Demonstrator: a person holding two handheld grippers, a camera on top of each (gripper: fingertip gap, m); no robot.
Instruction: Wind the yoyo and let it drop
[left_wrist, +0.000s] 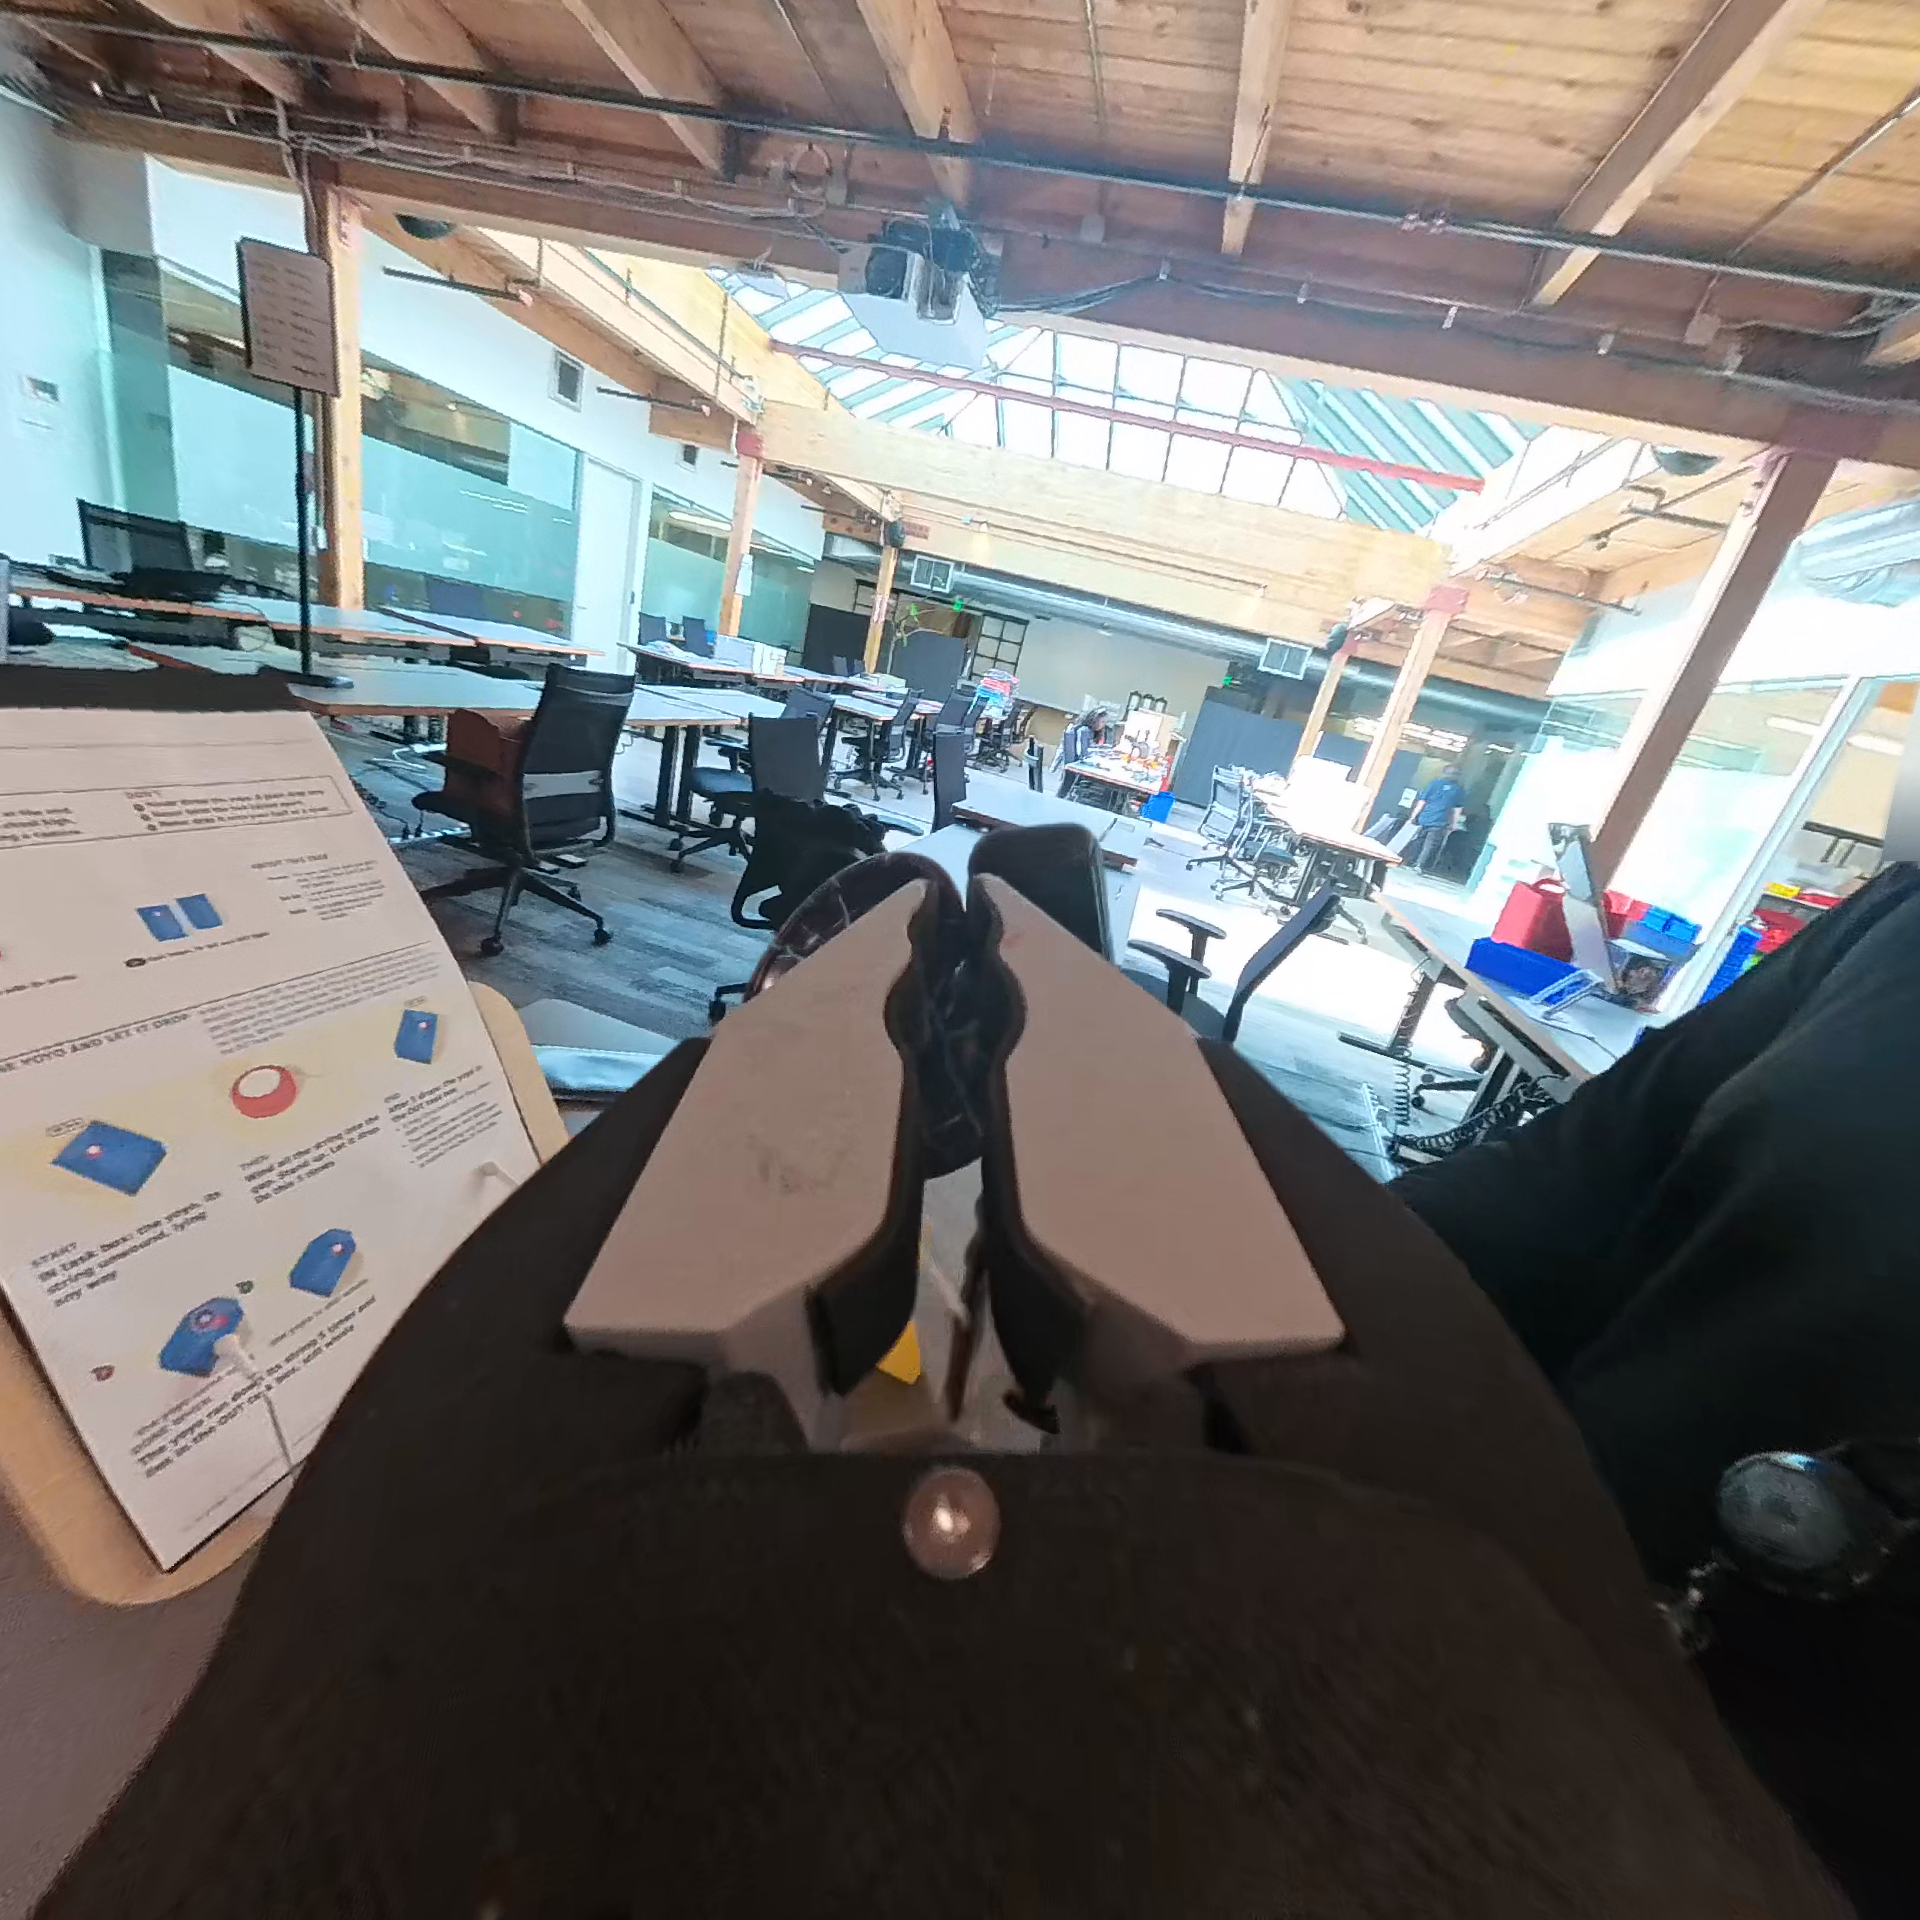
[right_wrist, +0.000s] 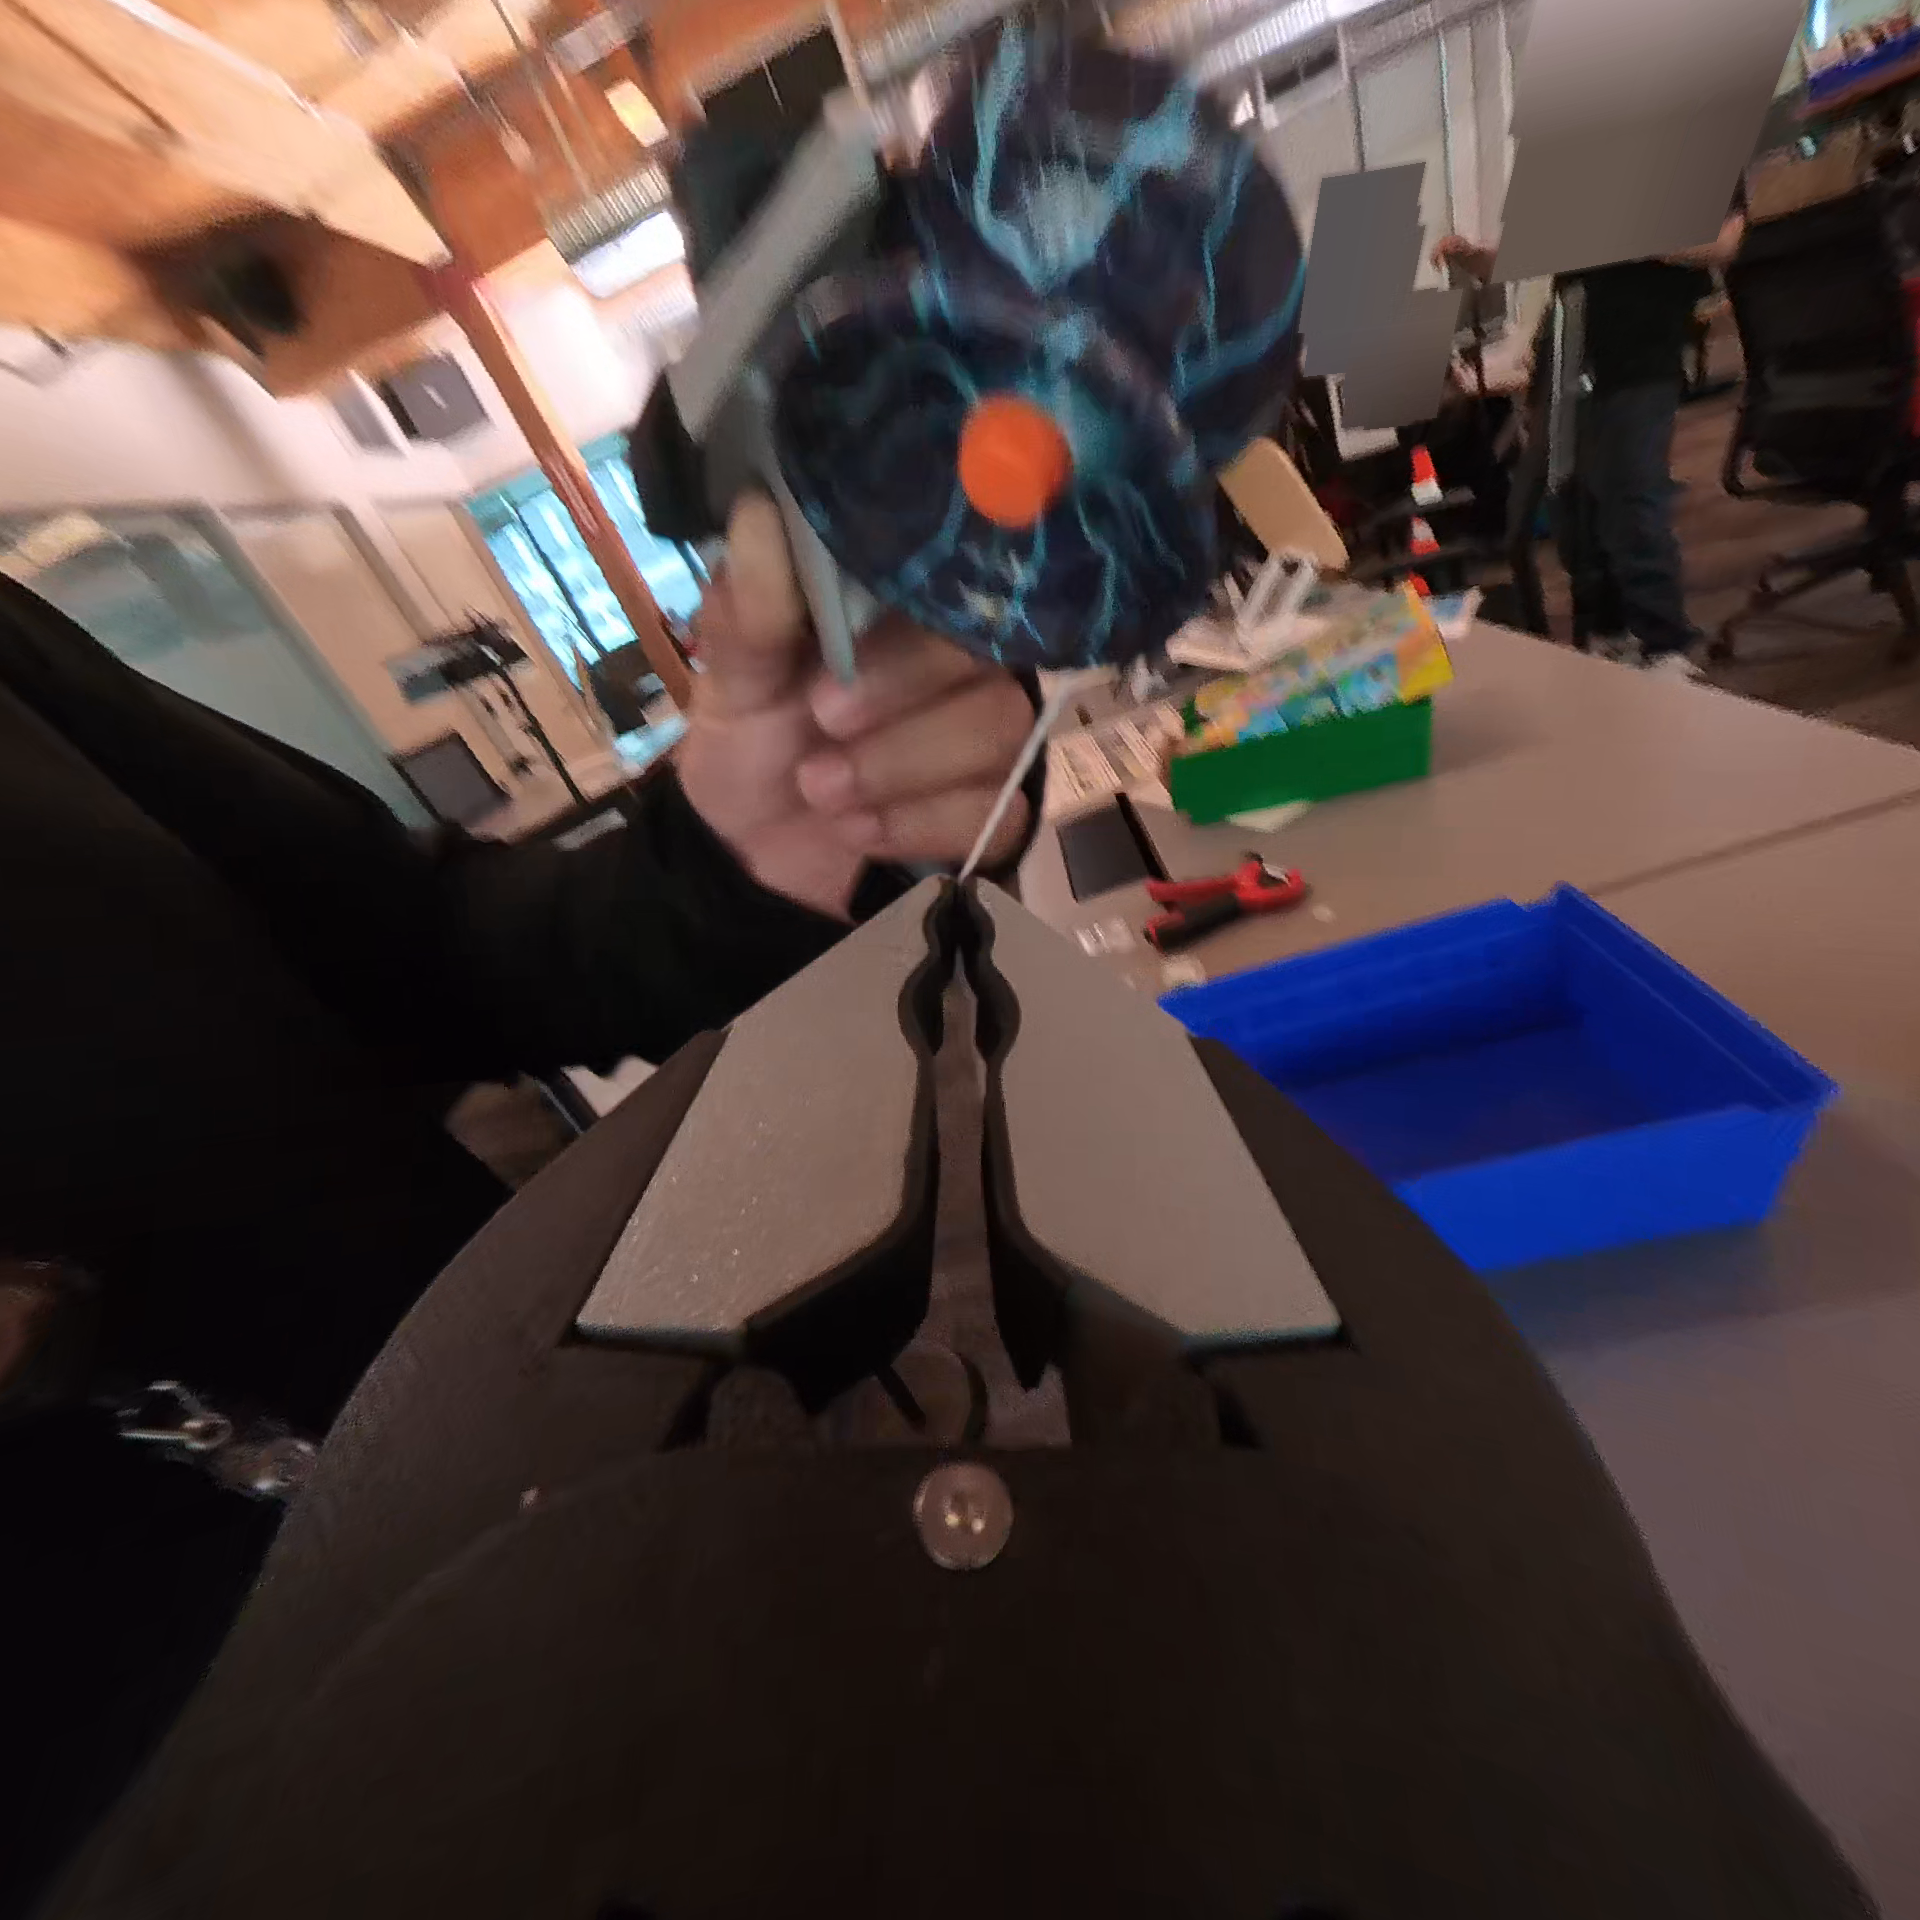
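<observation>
The yoyo (right_wrist: 1029, 384) is a dark disc with light blue streaks and an orange hub. It is held up in the air by the left gripper, seen from the right wrist view above a hand (right_wrist: 852, 748). In the left wrist view my left gripper (left_wrist: 948, 894) is shut edge-on around the yoyo (left_wrist: 951, 997), whose dark rim shows between the pads. A thin white string (right_wrist: 1013, 790) runs taut from the yoyo's lower edge down to my right gripper (right_wrist: 954, 888), which is shut on the string at its tips.
A blue bin (right_wrist: 1496, 1049) sits on the grey table (right_wrist: 1714, 831) to the right. A green box (right_wrist: 1309, 748) with colourful contents and red pliers (right_wrist: 1226, 894) lie farther back. An instruction sheet (left_wrist: 218, 1091) stands at the left. A black sleeve (left_wrist: 1714, 1247) is at the right. The left gripper's tips are roughly 10 cm from the right gripper's.
</observation>
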